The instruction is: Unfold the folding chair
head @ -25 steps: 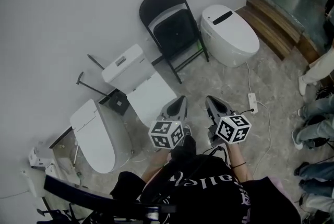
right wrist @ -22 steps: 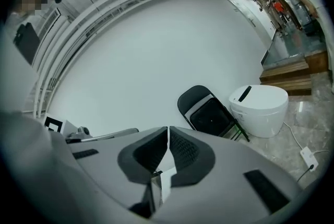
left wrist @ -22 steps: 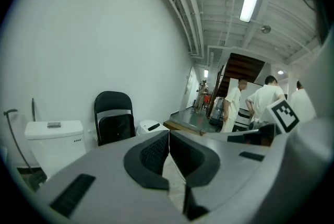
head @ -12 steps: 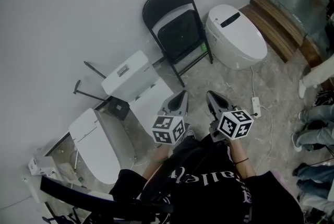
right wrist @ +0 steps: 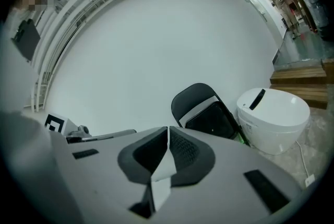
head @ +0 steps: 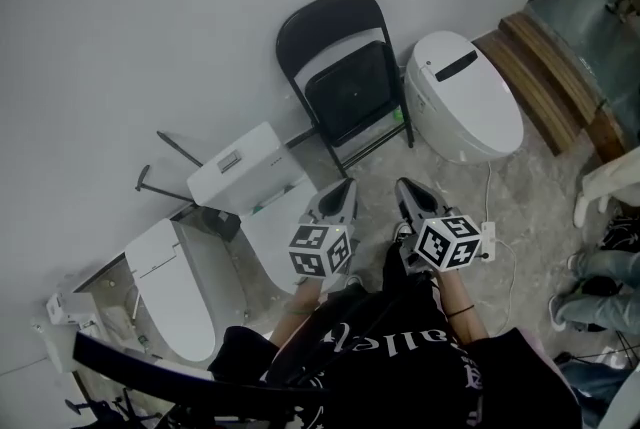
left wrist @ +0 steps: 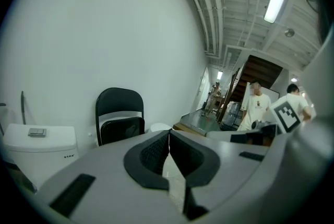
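A black folding chair (head: 345, 82) leans folded against the white wall, between a white cistern and a white toilet. It also shows ahead in the left gripper view as the chair (left wrist: 119, 121) and in the right gripper view as the chair (right wrist: 206, 110). My left gripper (head: 346, 189) and right gripper (head: 403, 188) are held side by side in front of the person, short of the chair and apart from it. Both are shut with nothing between the jaws (left wrist: 169, 137) (right wrist: 167, 131).
A white toilet (head: 465, 97) stands right of the chair, a cistern (head: 245, 165) and another toilet (head: 170, 287) to its left. A power strip with cable (head: 488, 239) lies on the marble floor. Wooden steps (head: 555, 67) rise at right, where people's legs (head: 600, 277) stand.
Both grippers and the person have moved forward towards the chair and wall; the chair and toilets sit nearer and lower in the head view. Both grippers stayed shut.
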Demonstrator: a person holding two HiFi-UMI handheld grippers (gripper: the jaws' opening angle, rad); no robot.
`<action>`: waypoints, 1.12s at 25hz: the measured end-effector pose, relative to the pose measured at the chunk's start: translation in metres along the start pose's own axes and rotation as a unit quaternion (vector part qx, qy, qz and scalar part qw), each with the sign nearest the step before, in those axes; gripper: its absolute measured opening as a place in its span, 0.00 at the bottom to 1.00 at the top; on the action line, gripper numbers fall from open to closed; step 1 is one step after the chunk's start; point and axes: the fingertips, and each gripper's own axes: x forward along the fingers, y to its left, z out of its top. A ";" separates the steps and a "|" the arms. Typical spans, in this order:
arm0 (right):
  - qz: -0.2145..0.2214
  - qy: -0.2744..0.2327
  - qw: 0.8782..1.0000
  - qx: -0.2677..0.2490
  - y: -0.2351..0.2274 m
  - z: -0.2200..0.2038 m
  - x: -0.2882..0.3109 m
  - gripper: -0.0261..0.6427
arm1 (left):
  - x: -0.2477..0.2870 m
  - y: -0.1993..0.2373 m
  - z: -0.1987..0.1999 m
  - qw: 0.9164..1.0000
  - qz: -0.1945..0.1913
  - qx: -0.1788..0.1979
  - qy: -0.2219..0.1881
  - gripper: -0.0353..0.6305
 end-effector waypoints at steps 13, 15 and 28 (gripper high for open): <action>0.079 0.040 0.996 -0.014 -0.100 0.090 0.088 0.07 | 0.134 -0.001 0.051 0.996 0.082 -0.020 -0.021 0.06; 0.084 0.047 0.995 -0.008 -0.109 0.091 0.100 0.07 | 0.139 0.012 0.050 0.995 0.100 -0.020 -0.016 0.06; 0.077 0.059 0.994 0.051 -0.129 0.114 0.224 0.08 | 0.200 0.163 0.111 0.990 0.143 -0.019 0.000 0.06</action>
